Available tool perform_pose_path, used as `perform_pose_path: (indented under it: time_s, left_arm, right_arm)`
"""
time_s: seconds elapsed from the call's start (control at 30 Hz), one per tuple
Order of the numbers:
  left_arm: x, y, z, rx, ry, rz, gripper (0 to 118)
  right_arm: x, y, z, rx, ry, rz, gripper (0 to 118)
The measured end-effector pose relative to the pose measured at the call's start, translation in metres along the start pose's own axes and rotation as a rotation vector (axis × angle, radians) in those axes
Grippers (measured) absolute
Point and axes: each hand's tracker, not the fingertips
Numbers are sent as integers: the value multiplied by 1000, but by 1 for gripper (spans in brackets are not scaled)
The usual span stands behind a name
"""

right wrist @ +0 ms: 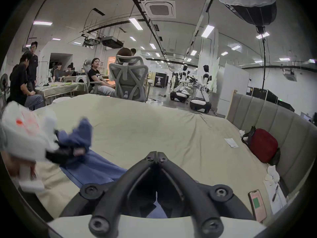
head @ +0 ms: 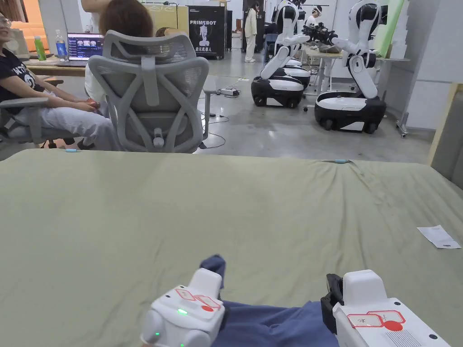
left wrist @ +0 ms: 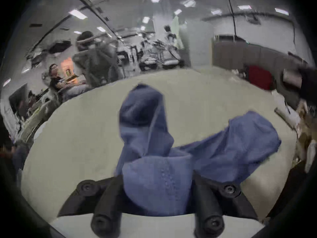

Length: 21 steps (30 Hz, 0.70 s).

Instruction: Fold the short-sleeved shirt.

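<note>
Blue cotton short-sleeved shirt [head: 271, 323] lies bunched at the near edge of one olive-green sheeted bed [head: 135, 217]. Two white grippers: the left gripper [left wrist: 157, 186] pinches a raised fold of shirt; the right gripper [right wrist: 157, 153] has jaws touching, holding nothing visible.

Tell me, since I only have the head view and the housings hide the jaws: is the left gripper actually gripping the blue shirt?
Observer: It looks so. In the left gripper view, a bunch of the shirt fills the left gripper, touching both jaws.
Operator: And the right one?
Observer: Its own view shows the right gripper with tips together and no cloth between them.
Operator: Anything near it?
Observer: A phone lies on the green sheet to its right.
</note>
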Motion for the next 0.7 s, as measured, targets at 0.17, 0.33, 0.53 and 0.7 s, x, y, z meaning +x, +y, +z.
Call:
perform_pose_path:
  time_s: [0.17,0.33,0.53,0.7]
  left_arm:
    - [5,-10,-14,-1,-65,162,95]
    - [-26,8,41,155,-165,437,109]
    - [-43,-15,10,-16,-91,567,34]
    - [-8,-24,-29,-97,-224,583,0]
  right_arm:
    - [21,-12,10,6,34,-31,0]
    - [35,-16,9,5,70,-48,0]
    - [42,-19,3,15,112,-63,0]
    - [47,-27,-3,1,124,-68,0]
